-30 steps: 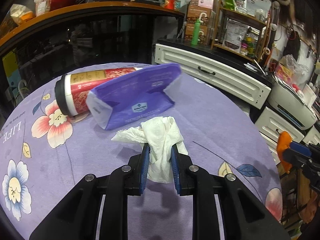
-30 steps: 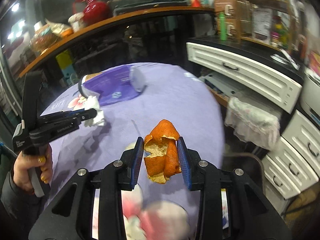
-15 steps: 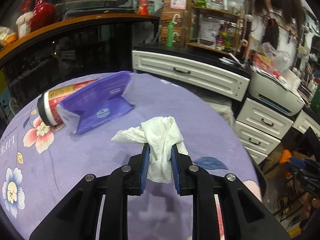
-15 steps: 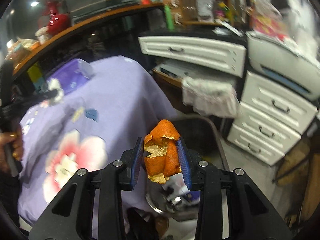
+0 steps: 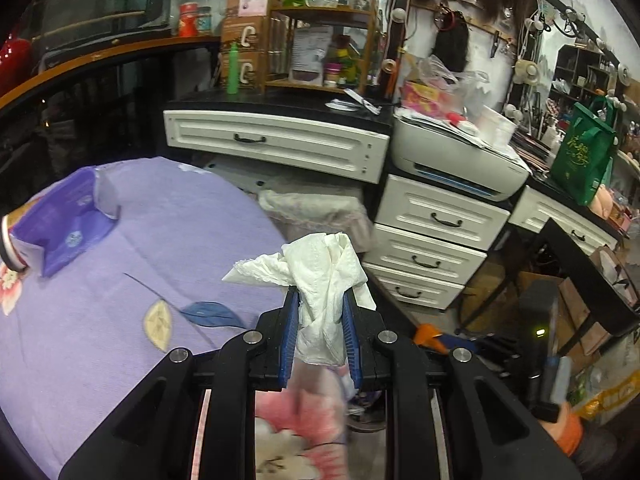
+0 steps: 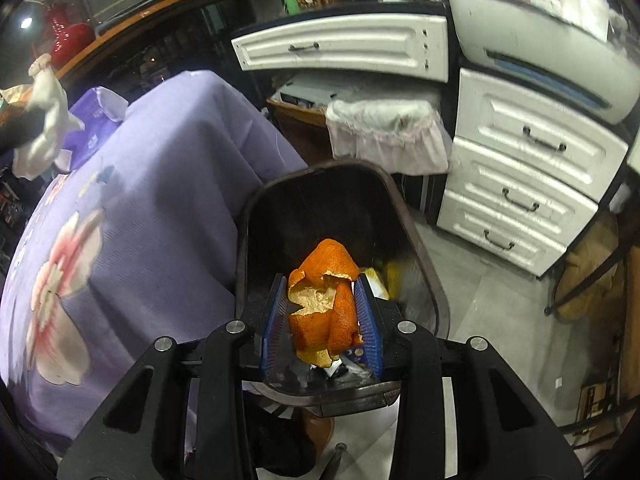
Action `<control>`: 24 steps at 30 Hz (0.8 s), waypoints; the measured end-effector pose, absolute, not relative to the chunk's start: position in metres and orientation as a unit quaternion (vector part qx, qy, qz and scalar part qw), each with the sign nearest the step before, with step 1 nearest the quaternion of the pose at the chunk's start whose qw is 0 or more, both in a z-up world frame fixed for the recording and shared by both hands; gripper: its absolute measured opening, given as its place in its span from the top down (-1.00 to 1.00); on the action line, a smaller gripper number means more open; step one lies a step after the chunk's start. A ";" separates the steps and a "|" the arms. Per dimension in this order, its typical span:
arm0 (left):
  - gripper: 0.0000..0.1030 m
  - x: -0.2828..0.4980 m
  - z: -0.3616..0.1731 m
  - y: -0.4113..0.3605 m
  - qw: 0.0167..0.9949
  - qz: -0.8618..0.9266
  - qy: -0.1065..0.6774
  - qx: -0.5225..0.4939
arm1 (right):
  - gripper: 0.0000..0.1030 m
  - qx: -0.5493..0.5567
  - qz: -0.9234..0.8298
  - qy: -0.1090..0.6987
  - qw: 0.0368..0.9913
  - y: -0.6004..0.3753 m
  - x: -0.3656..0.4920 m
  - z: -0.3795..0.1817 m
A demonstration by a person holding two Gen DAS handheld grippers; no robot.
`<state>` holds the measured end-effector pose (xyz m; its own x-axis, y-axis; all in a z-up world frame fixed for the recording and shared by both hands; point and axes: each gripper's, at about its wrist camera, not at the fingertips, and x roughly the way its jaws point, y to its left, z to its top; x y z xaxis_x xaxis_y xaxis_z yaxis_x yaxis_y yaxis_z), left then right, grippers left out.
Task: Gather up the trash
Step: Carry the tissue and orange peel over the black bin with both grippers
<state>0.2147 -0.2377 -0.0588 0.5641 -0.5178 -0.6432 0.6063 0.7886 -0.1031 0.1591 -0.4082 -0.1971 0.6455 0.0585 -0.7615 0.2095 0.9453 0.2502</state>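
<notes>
The left gripper [image 5: 320,330] is clenched on one crumpled white tissue [image 5: 320,280], which sticks up and fans out above the blue pads [image 5: 289,332]. It hangs over the near edge of the table [image 5: 160,240], which wears a purple flowered cloth. At 9 o'clock in the left view lie two more things on that cloth: one purple packet [image 5: 60,226] and, touching its left end, one cup [image 5: 6,246] on its side, mostly cut off by the frame.

The right gripper [image 6: 322,318] is clenched on one orange peel [image 6: 324,304], curled, with its pale inside facing the camera. It is held directly above the open mouth of one dark bin [image 6: 424,264] that stands on the floor just beside the table's hanging cloth. Some scraps lie inside the bin, too blurred to count. At 10 o'clock in the right view the tissue shows again, with the packet behind it.

At 1 o'clock beyond the bin stands a second container lined with a pale bag [image 6: 384,128]. At 3 o'clock is a white chest with three drawers [image 6: 520,184], one printer [image 6: 552,48] on top, and one wide drawer [image 6: 340,46] at 12 o'clock.
</notes>
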 end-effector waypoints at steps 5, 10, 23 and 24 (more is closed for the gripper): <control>0.59 0.208 -0.066 -0.257 0.873 -0.332 0.352 0.061 | 0.31 0.163 -0.039 0.433 0.886 -0.408 0.167 -0.215; 0.59 0.200 -0.071 -0.268 0.867 -0.343 0.355 0.062 | 0.23 0.161 -0.037 0.442 0.882 -0.404 0.177 -0.229; 0.59 0.190 -0.085 -0.283 0.853 -0.359 0.370 0.075 | -0.42 0.147 -0.061 0.416 0.896 -0.405 0.154 -0.208; 0.59 0.188 -0.085 -0.285 0.852 -0.362 0.369 0.077 | -0.42 0.145 -0.064 0.412 0.897 -0.406 0.149 -0.204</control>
<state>0.1880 -0.2846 -0.0851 0.4649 -0.5604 -0.6854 0.6740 0.7260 -0.1364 0.1489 -0.4057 -0.2044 0.6527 0.0050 -0.7576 0.2339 0.9498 0.2078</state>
